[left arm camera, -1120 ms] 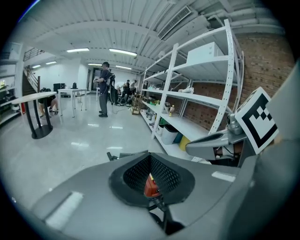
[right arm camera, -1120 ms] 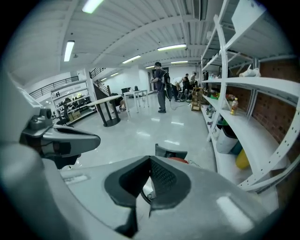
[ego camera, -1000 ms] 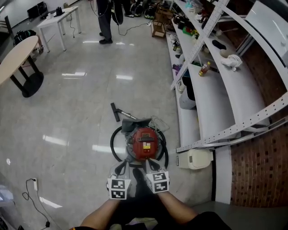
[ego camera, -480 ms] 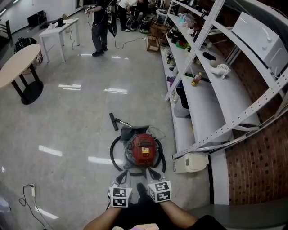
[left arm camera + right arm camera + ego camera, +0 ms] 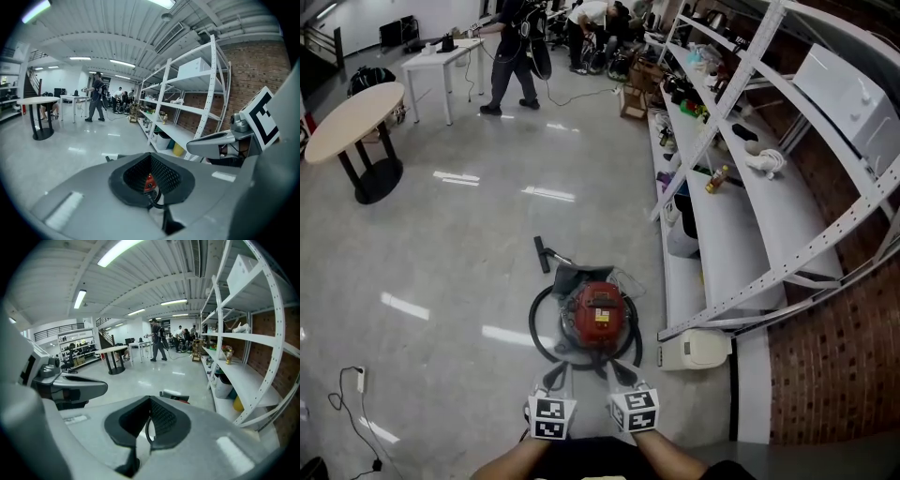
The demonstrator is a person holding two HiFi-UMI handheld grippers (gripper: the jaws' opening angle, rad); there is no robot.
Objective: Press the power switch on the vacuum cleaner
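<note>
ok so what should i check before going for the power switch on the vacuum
1. Vacuum cleaner in view on the floor ahead: ok.
2. Power switch picked out on it: cannot tell, too small.
3. Left claw empty, jaws together: ok.
4. Right claw empty, jaws together: ok.
5. A claw at the vacuum's top: not ok, both apart from it.

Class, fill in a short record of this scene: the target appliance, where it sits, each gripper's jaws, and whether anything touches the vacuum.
target: red vacuum cleaner
location: on the glossy floor, beside the white shelving
hose: black hose, looped round the vacuum's body
left gripper: jaws together, nothing between them, short of the vacuum
right gripper: jaws together, empty, also short of it
contact: none visible
background: person standing near a white table
</note>
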